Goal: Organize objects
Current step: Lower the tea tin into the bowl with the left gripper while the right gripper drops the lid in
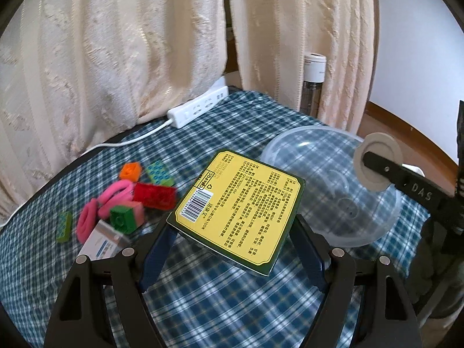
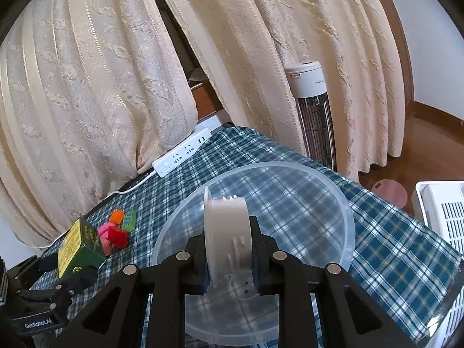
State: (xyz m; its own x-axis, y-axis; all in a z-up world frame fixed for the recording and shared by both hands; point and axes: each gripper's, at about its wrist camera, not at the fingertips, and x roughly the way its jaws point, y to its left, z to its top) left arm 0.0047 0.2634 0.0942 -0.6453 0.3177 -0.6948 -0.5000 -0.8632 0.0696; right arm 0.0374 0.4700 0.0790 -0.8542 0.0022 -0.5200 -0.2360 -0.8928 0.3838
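Observation:
My left gripper [image 1: 235,223] is shut on a green box with a yellow label [image 1: 237,208] and holds it above the checked tablecloth, left of the clear plastic bowl [image 1: 333,185]. The box also shows in the right wrist view [image 2: 76,246]. My right gripper [image 2: 229,249] is shut on a white round spool-like object [image 2: 226,235], held on edge over the clear plastic bowl [image 2: 319,191]. That object also shows in the left wrist view [image 1: 377,162], above the bowl's right rim.
A pile of toy bricks and pink hair ties [image 1: 130,197] lies left of the box, with a small white carton [image 1: 101,240]. A white power strip [image 1: 200,107] sits at the table's back by the curtains. A white basket [image 2: 440,217] stands at right. A tower heater [image 2: 313,110] stands behind.

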